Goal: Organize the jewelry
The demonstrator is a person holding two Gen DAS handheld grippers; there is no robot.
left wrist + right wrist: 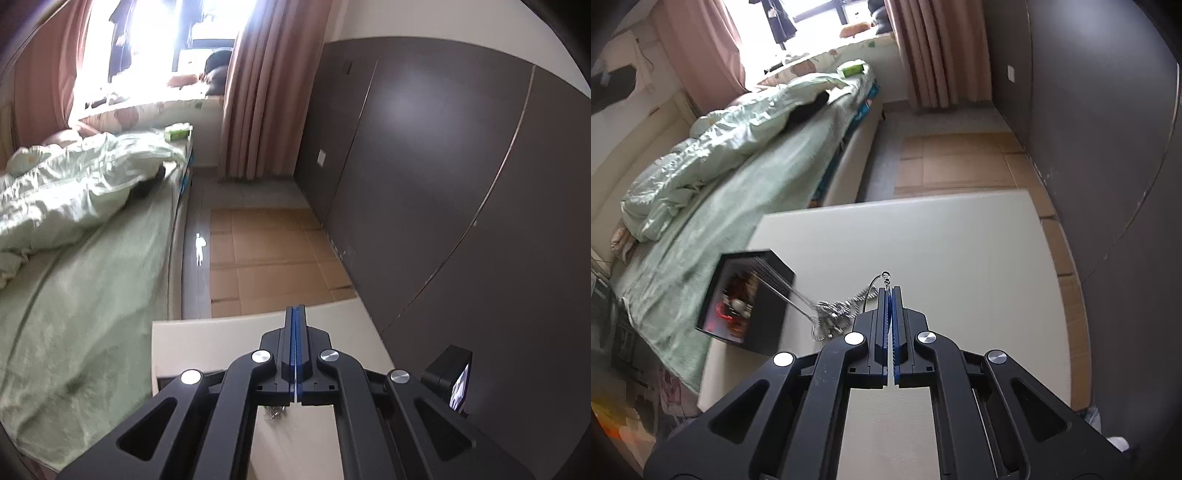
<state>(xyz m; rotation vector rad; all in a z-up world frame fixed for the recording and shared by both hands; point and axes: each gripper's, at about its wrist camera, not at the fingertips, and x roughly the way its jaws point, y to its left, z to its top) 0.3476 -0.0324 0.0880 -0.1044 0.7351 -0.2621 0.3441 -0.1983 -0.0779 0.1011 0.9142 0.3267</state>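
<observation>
A: Left gripper (296, 308) first. Jaws clenched flat, blue pads meeting; whether anything thin is pinched, can't tell. A glint of silver chain (272, 411) shows beneath its frame, over the white table (221, 332).

B: From the right wrist view: black box (764, 295) at the table's left edge, open, red and pale trinkets inside, blurred. The chain (831, 314) runs taut out of it, rightward, into a knotted silver clump just left of the right gripper (889, 290).

A: Right jaws?

B: Clenched on the chain's ring-and-clasp end, which pokes above the tips.

A: So the long axis runs box to right gripper, and the right hand is nearer.

B: Likely next: untangle the clump. Fine metal links, snag-prone.
</observation>
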